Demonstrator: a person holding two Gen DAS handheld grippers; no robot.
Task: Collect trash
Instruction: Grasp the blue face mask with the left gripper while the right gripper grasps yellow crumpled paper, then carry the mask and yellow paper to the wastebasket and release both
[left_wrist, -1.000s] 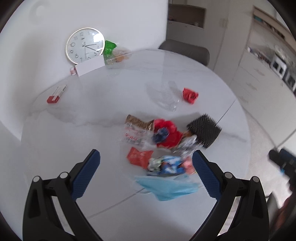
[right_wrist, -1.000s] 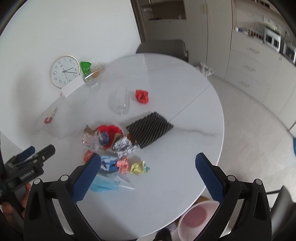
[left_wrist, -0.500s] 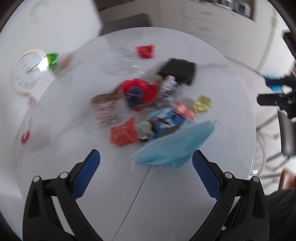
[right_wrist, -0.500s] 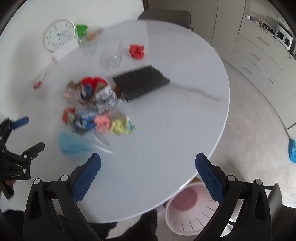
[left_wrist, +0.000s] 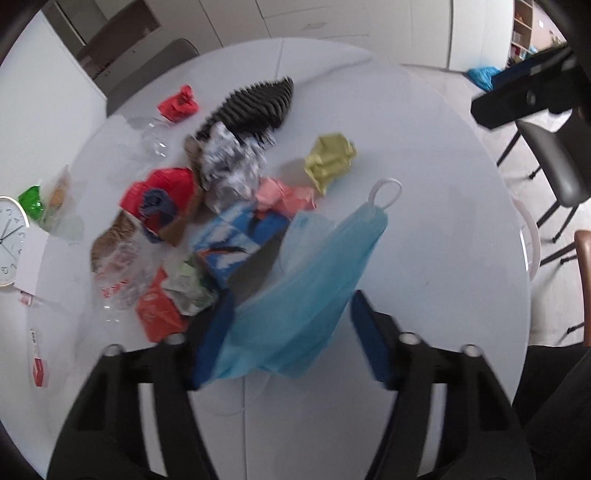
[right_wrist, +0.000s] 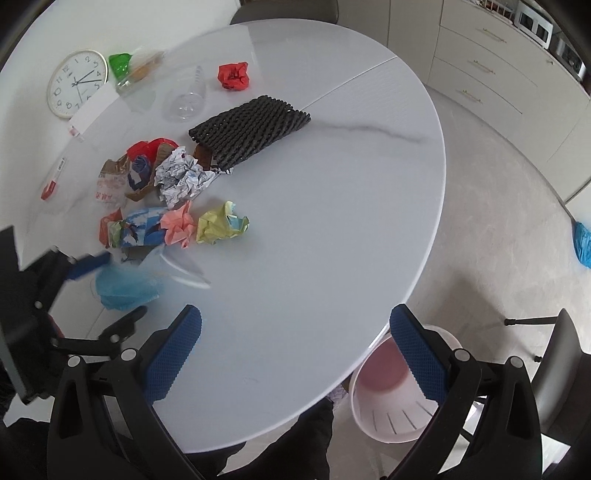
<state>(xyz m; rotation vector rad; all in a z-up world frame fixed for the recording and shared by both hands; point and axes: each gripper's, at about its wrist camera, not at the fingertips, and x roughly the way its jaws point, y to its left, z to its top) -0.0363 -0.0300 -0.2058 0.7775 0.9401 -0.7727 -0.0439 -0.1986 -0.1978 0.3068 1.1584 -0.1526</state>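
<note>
L gripper (left_wrist: 291, 325) has narrowed vs 0.5 s ago, jaws now bracketing the blue face mask (left_wrist: 306, 280); contact w/ pads blurred, so grip not confirmed. Mask lies at table (right_wrist: 332, 184) edge, 6 o'clock of the trash pile (right_wrist: 173, 184). R gripper (right_wrist: 295, 354) wide open, empty; pink bin (right_wrist: 388, 406) at its 5 o'clock. Judged: first pickup starting.

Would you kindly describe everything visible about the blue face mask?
The blue face mask looks like thin, pleated, crumpled non-woven fabric with a white ear loop at its far end. It lies on the white table between the left hand-held gripper fingers, its far edge against the trash pile. Whether the fingers touch it is unclear.
</note>
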